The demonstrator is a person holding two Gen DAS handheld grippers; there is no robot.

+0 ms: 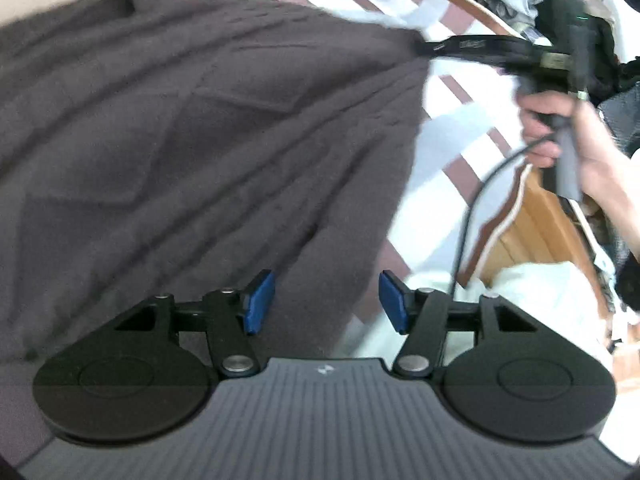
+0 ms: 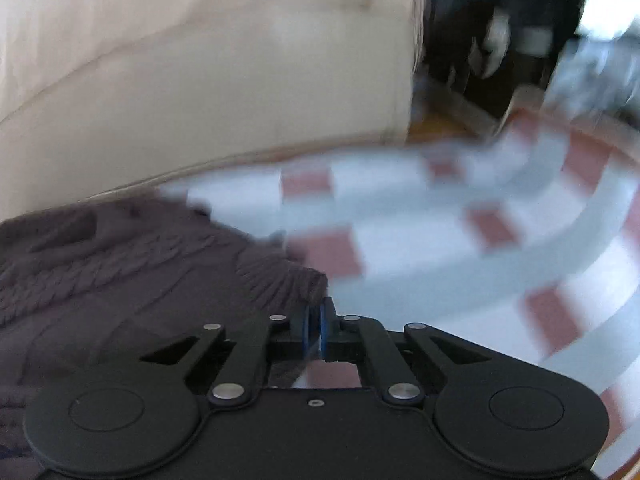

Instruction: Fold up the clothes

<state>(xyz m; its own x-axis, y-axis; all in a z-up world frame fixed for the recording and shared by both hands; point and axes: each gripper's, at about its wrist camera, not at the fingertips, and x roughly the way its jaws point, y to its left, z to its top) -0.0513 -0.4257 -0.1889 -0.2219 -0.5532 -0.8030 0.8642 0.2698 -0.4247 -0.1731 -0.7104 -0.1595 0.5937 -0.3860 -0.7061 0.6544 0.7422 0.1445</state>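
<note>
I see the dark grey knitted sweater (image 1: 192, 128) spread over a checked cloth (image 1: 452, 128) of white, grey and maroon squares. My left gripper (image 1: 326, 300) hangs above the sweater's near edge with its blue pads (image 1: 260, 300) wide apart and nothing between them. My right gripper (image 2: 316, 326) has its jaws pressed together on a ribbed corner of the sweater (image 2: 288, 276); in the left wrist view that gripper (image 1: 424, 46) stretches the corner out to the right, with a hand (image 1: 568, 136) on its handle. A beige cushion (image 2: 200, 60) stands behind the cloth
</note>
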